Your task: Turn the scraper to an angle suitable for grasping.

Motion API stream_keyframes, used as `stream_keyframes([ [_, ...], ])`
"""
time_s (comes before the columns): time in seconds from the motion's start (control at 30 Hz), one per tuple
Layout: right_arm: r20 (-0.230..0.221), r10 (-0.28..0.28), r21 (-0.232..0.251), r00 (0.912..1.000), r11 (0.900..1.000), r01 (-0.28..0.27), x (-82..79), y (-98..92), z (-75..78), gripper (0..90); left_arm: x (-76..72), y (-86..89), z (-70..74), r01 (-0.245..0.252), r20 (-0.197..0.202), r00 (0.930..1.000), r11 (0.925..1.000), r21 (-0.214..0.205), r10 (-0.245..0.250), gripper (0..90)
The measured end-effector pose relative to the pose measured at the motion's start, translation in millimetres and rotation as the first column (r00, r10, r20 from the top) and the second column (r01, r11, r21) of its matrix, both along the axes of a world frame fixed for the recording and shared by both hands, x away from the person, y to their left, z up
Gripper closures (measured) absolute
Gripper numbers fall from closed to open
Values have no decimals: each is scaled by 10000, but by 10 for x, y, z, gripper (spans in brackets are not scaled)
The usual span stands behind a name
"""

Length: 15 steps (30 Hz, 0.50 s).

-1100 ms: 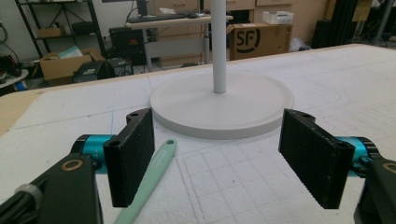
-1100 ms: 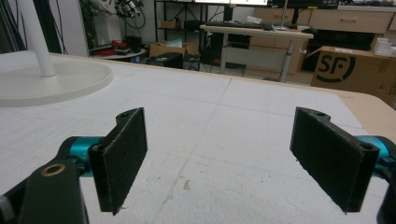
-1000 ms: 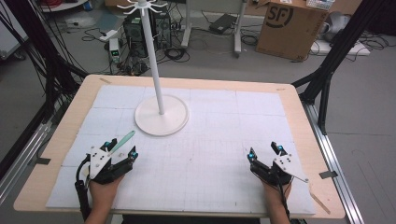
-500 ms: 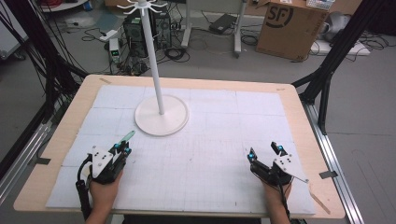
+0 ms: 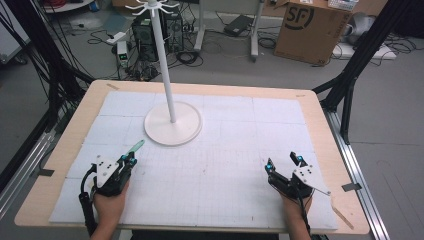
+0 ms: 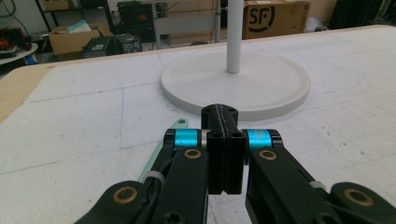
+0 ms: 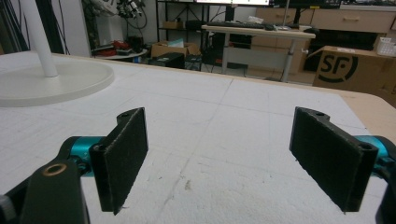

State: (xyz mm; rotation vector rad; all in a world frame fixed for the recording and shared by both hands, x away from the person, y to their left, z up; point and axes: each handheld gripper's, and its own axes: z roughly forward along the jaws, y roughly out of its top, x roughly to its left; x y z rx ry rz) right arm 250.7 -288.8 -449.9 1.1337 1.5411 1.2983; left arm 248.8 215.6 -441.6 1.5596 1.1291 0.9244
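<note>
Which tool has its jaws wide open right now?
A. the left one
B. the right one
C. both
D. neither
B: the right tool shows a wide gap between its black jaws over the white mat, while the left tool has its jaws pressed together.

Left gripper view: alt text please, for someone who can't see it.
The left gripper, black jaws pressed together, rests low over a white mat. A mint-green strip lies along its left side, and a white stand's round base sits just ahead.
</note>
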Motion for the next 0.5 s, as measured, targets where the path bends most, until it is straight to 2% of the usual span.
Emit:
stream_keyframes([
  [0.07, -18, 17, 20, 10000, 10000, -17, 0, 1, 0, 188, 1, 2, 1, -47, -20, 10000, 10000, 15, 47, 900],
  [0.17, -1, 20, -5, 10000, 10000, -20, 1, -2, 0, 188, 16, 47, 7, -279, -79, 9996, 9993, 262, 281, 900],
  [0.33, -16, 11, -1, 10000, 10000, -11, -3, 1, 0, 188, 35, 149, 38, -670, -290, 9973, 9973, 294, 679, 900],
  [0.37, -24, 10, -1, 10000, 10000, -10, -3, 1, 0, 188, 41, 183, 55, -788, -320, 9962, 9956, 506, 805, 900],
  [0.5, -27, 26, 39, 10000, 10000, -26, -2, 1, -1, 188, 53, 243, 68, -928, -500, 9941, 9936, 652, 961, 900],
])
